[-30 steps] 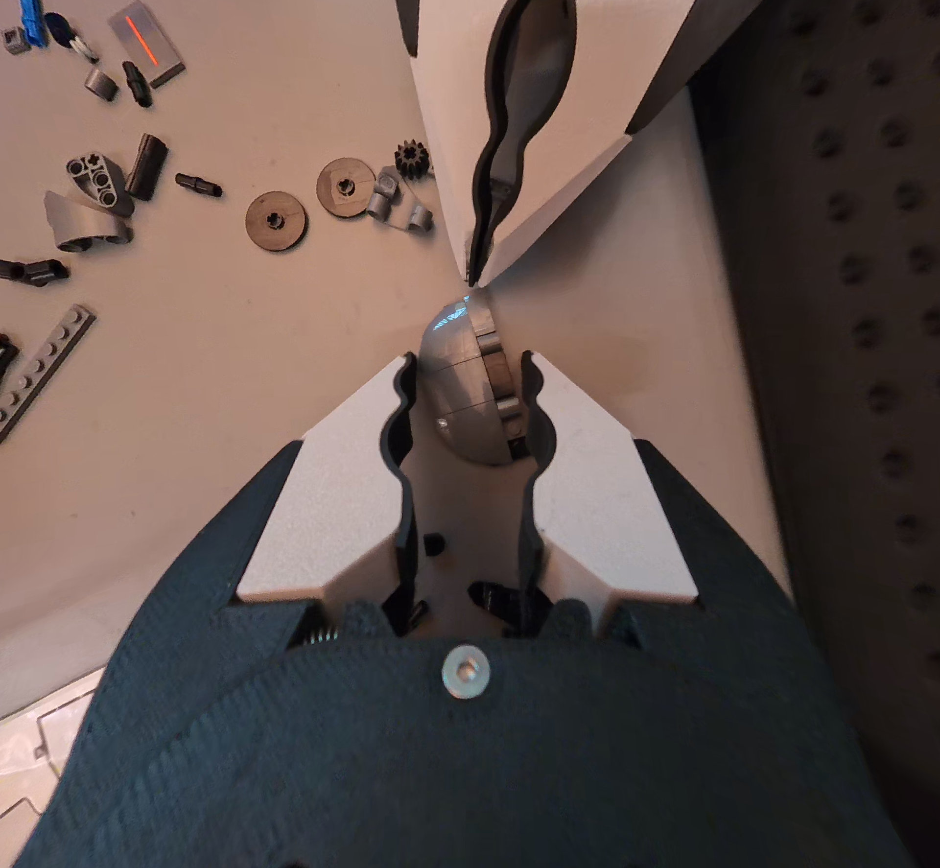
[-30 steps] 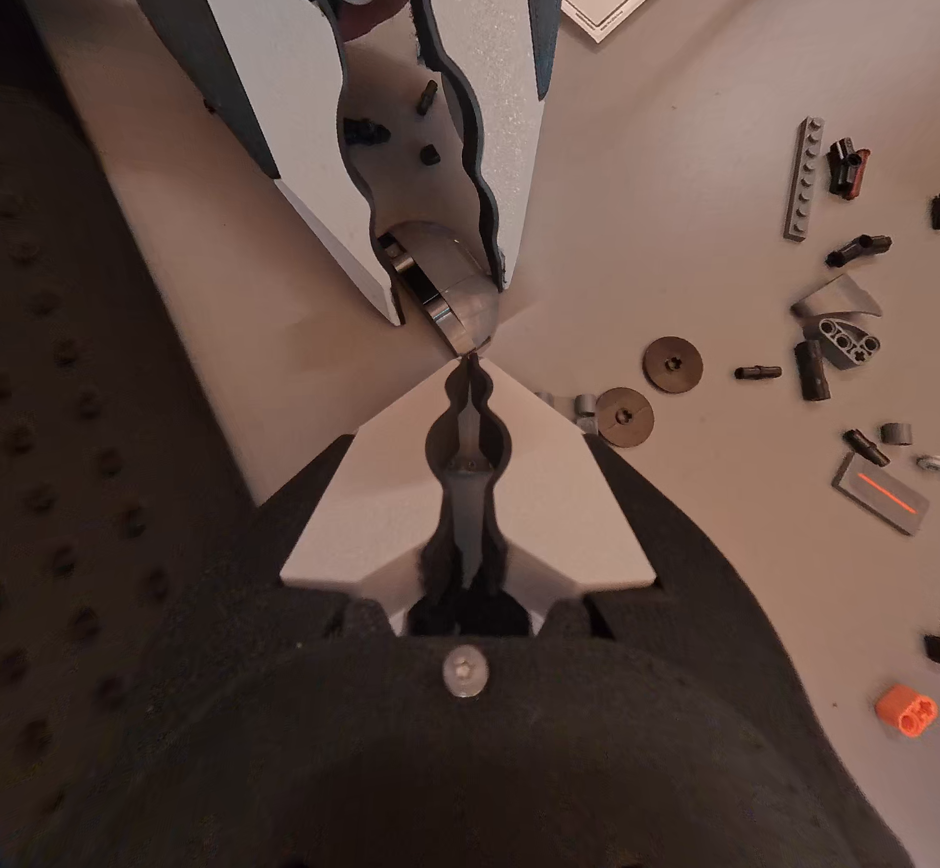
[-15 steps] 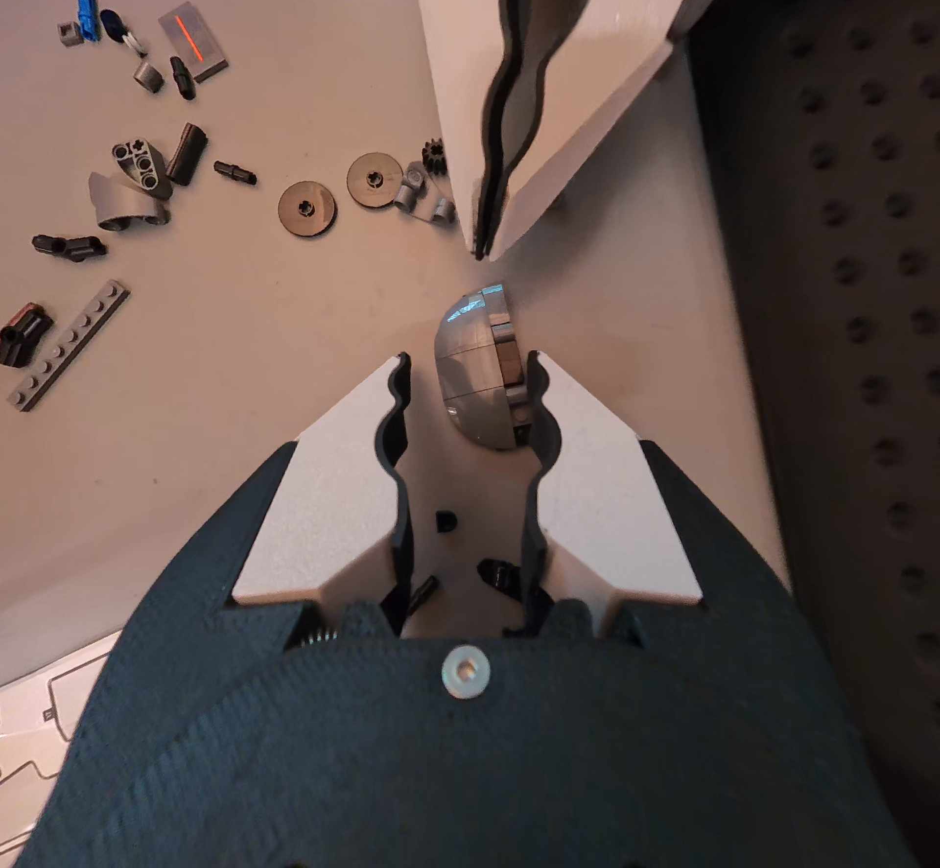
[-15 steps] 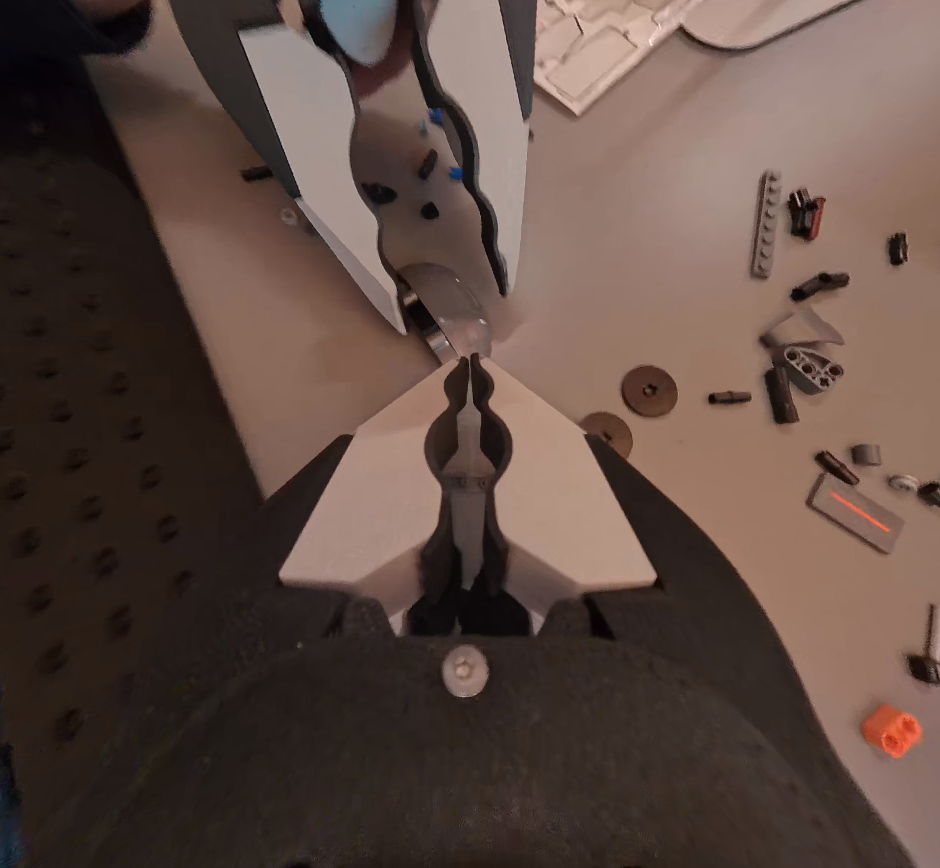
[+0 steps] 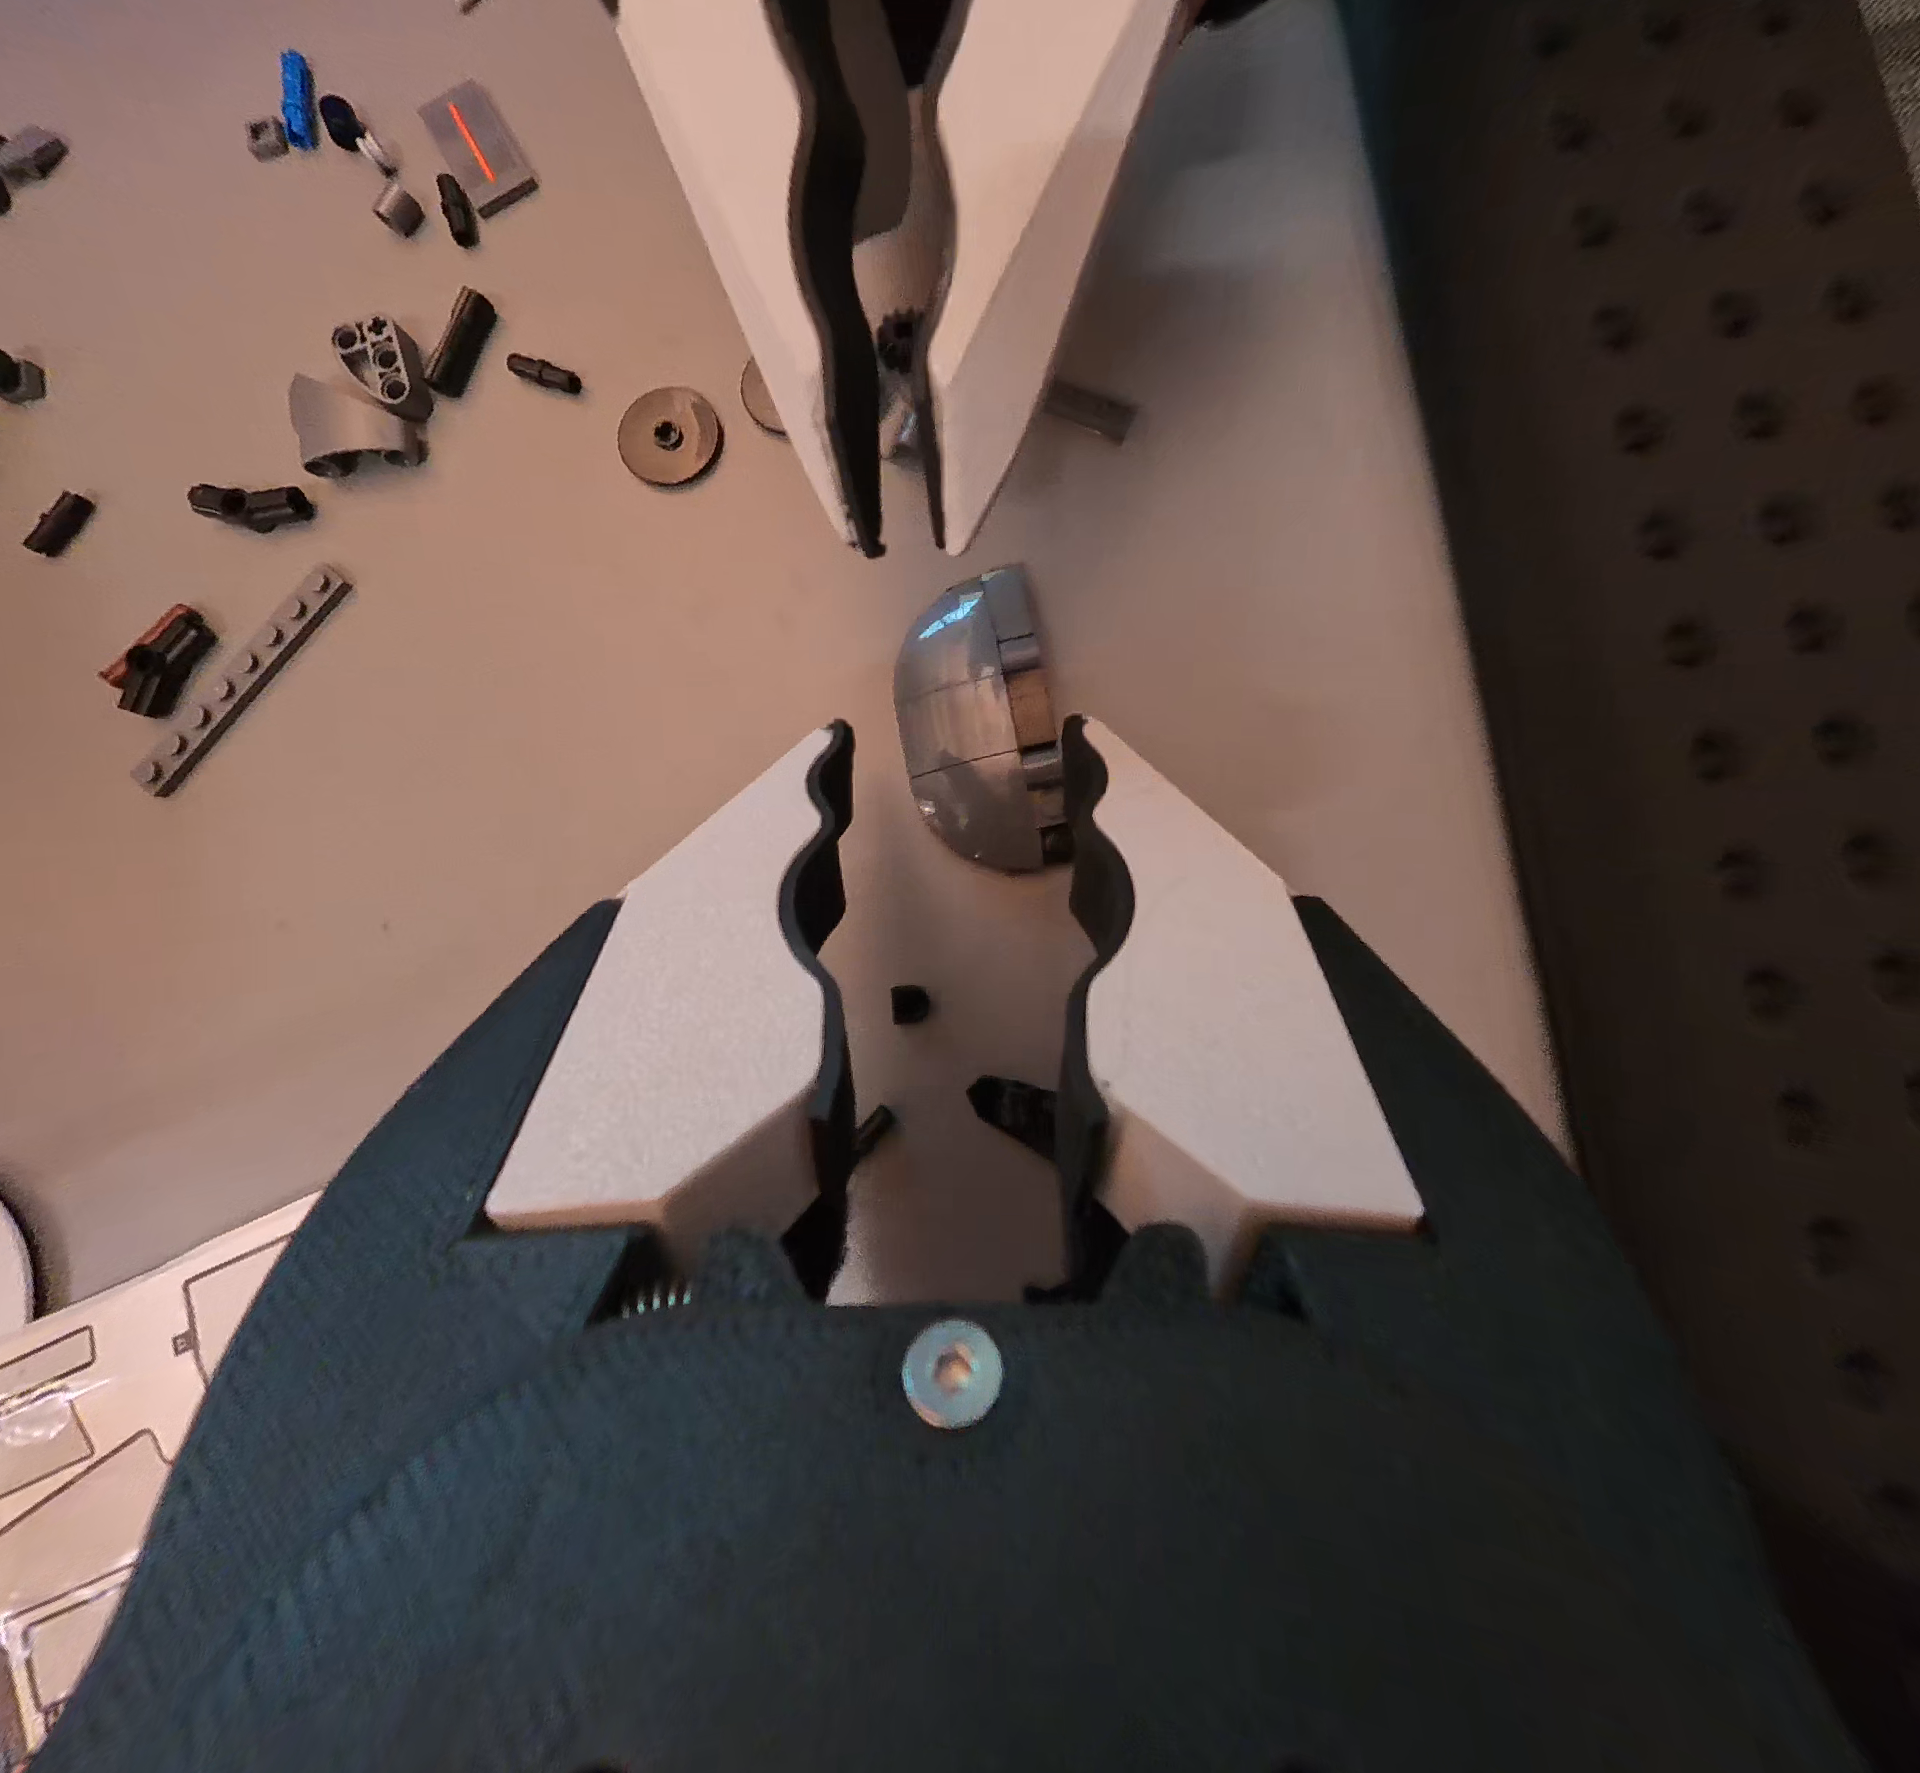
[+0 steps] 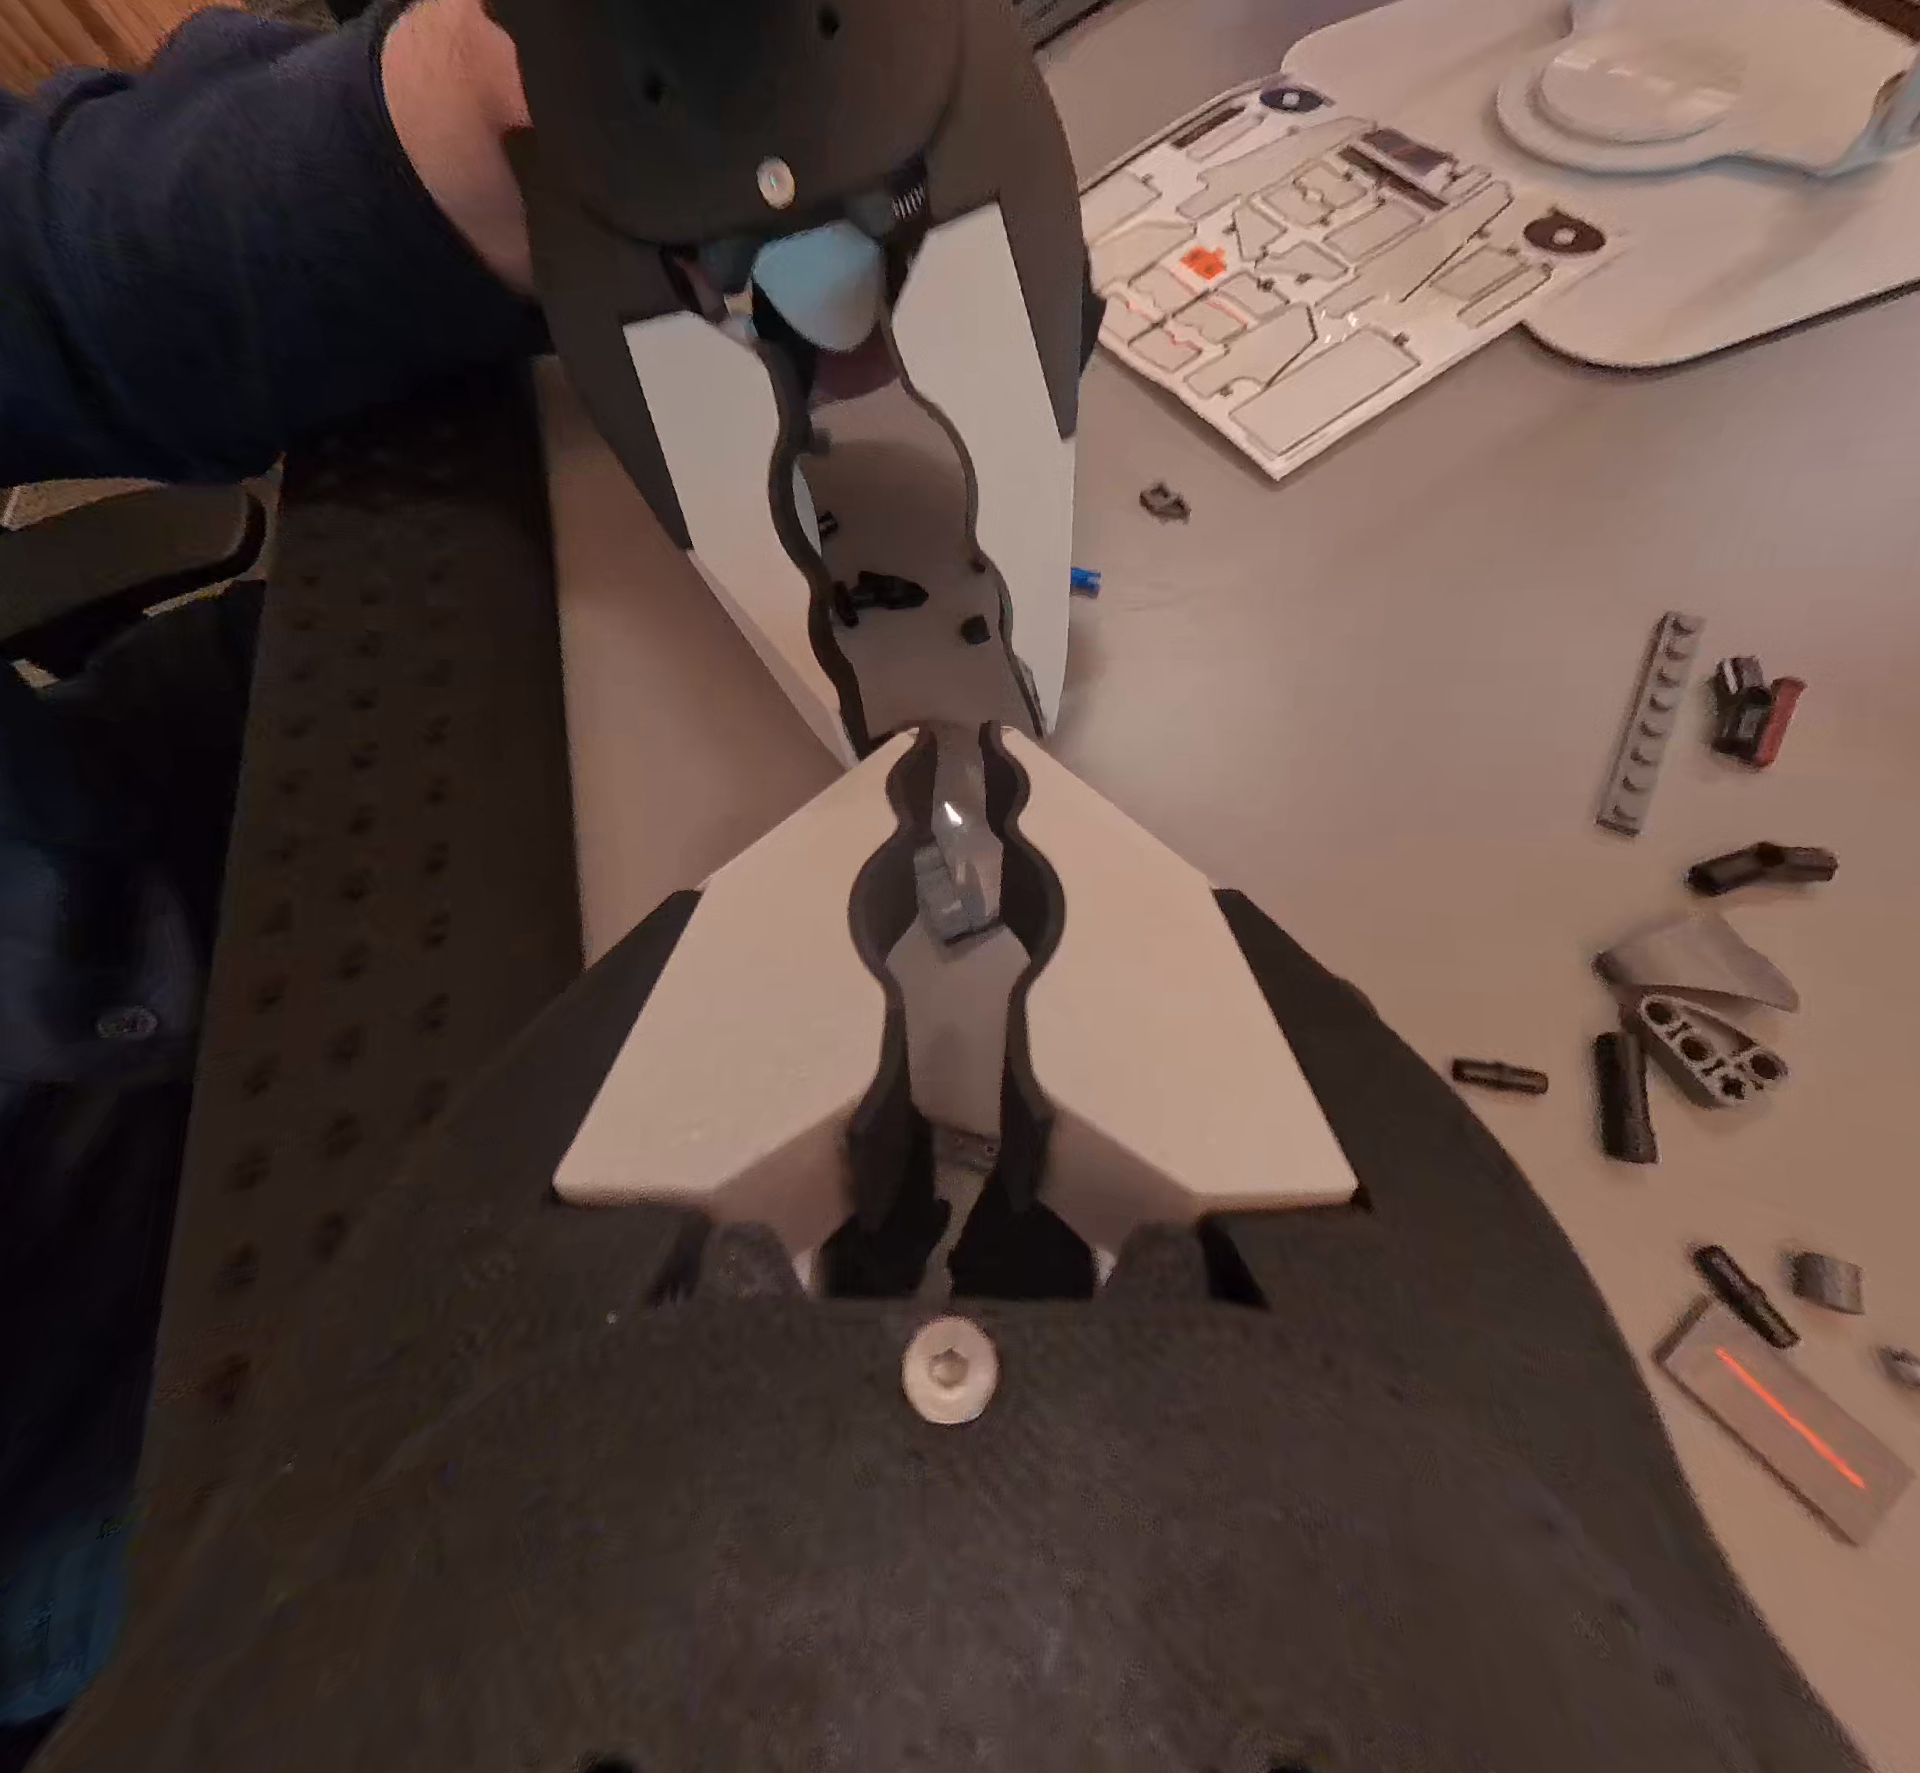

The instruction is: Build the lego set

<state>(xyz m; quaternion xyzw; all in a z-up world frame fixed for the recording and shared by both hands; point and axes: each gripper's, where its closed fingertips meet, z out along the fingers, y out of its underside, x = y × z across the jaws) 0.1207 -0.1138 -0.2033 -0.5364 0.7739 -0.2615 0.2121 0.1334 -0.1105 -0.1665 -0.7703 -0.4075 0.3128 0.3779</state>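
Below, both tongs' [image 5: 951, 736] wavy black pads parted around a glossy grey domed assembly [image 5: 961, 715].

An office or hobby desk: a pale table [image 6: 1351, 580] strewn with loose lego pieces [image 5: 364, 373]. Beyond them lie a sticker sheet [image 6: 1320, 269] and a white monitor-style stand [image 6: 1621, 92]. A dark studded chair back [image 5: 1714, 580] flanks the table.
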